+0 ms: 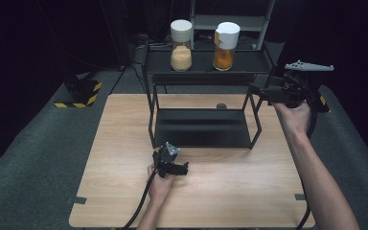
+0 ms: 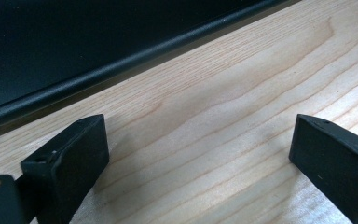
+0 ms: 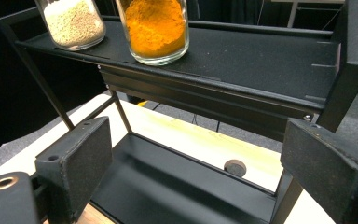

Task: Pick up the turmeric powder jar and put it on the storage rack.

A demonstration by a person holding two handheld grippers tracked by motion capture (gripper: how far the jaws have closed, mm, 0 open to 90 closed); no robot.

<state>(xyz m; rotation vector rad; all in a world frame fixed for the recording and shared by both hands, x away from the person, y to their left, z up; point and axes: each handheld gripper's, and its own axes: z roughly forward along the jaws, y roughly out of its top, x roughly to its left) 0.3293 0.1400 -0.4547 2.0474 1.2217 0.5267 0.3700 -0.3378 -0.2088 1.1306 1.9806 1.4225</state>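
No writing is legible on the orange jar (image 1: 225,46); right hand-held gripper (image 1: 263,91) gapes wide and empty near the rack (image 1: 206,67), left hand-held gripper (image 1: 184,168) wide on the worktop (image 1: 124,143).

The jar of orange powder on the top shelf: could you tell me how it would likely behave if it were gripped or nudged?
The jar of orange powder looks like clear glass, so it is probably rigid, smooth under the pads and breakable if dropped. It stands tall and narrow with a white cap, so a push near the top might tip it. It seems well filled, so likely fairly heavy for its size.
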